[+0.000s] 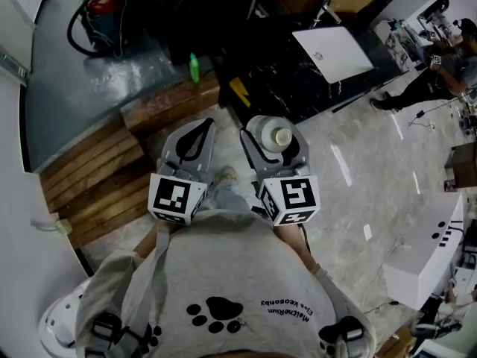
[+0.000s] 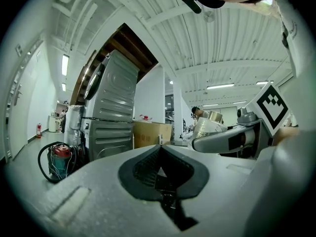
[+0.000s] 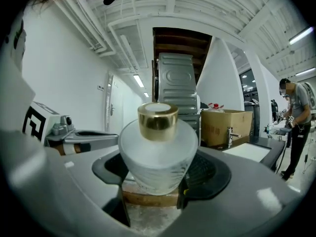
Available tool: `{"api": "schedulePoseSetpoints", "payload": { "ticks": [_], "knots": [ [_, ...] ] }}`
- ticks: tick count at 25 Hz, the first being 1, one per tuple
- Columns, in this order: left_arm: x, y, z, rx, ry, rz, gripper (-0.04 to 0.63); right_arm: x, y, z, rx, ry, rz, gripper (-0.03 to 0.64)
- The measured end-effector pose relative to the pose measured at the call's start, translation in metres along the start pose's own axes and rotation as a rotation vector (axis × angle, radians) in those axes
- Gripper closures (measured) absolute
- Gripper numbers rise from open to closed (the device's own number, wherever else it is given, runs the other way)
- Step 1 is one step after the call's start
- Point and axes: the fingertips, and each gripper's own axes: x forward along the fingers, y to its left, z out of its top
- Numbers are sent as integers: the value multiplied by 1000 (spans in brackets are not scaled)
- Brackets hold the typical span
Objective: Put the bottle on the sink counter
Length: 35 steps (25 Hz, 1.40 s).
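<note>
Closest to us is our grey sweatshirt point(image 1: 223, 274), and just past it the two marker cubes, left point(image 1: 177, 198) and right point(image 1: 292, 196). We carry both tools side by side at about the same height over the pale marbled floor point(image 1: 358, 177).

The left tool point(image 2: 160, 147) has its jaws together at the tips, with nothing between them. The right tool point(image 3: 159, 167) is clamped on the bottle point(image 1: 273, 136), a frosted, rounded one. Its gold cap point(image 3: 157, 121) points away from us along the jaws, and the dark pads press on its two sides. The bottle rests on nothing, and it is well short of the dark veined worktop point(image 1: 298, 80) ahead.

Wooden planks point(image 1: 97, 170) lie ahead to the left. On the dark worktop sits a white panel point(image 1: 333, 52), with a small green bottle point(image 1: 194, 67) near its left end. Farther off we see a red canister with a hose point(image 1: 103, 6), a grey machine point(image 3: 176, 90), a cardboard box point(image 3: 224, 125) and a faucet point(image 3: 228, 135). Another person point(image 1: 440, 69) stands at the far right.
</note>
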Motion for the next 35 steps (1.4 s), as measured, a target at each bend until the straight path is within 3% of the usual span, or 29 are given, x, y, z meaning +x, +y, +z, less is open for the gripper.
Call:
{"api": "schedulePoseSetpoints", "payload": {
  "ticks": [16,27,35],
  "knots": [
    [133,21,7,-8,-2,111,592,97,-103,20,-31,-6,132,284],
    [144,24,13,40,31,189,592,118,-122,28,-17,-36,203,284],
    [157,29,13,41,32,181,592,127,-129,30,-17,-44,192,284]
  ]
}}
